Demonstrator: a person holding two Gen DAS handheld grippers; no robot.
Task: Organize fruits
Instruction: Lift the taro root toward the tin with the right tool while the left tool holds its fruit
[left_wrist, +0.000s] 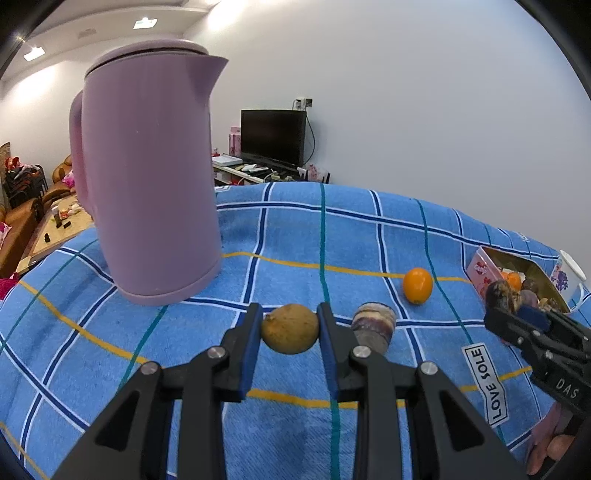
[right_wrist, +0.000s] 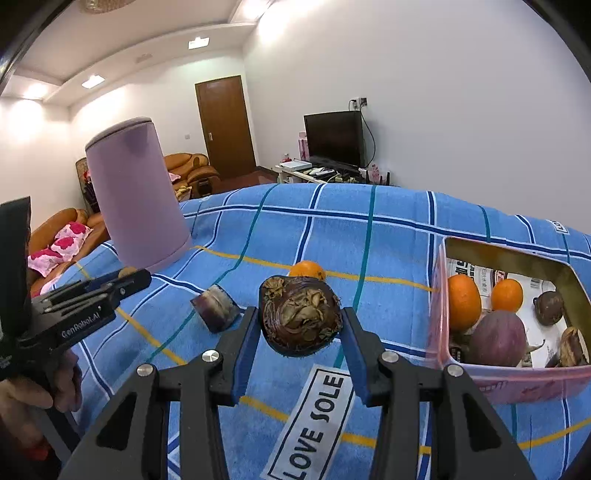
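My left gripper (left_wrist: 290, 326) is shut on a brown round fruit (left_wrist: 290, 328) just above the blue checked cloth (left_wrist: 295, 240). My right gripper (right_wrist: 298, 325) is shut on a dark brown water chestnut (right_wrist: 300, 320) and holds it above the cloth, left of the pink box (right_wrist: 439, 314). The box holds two oranges (right_wrist: 463, 306), a purple fruit (right_wrist: 498, 338) and several dark chestnuts. A loose orange (left_wrist: 417, 285) and a purple cane piece (left_wrist: 373, 328) lie on the cloth. The right gripper also shows in the left wrist view (left_wrist: 506, 301).
A tall pink kettle (left_wrist: 147, 177) stands on the cloth at the left. A white mug (left_wrist: 569, 277) sits behind the box. A "LOVE SOLE" label (right_wrist: 314, 424) is sewn on the cloth. Sofas, a TV and a door are in the room behind.
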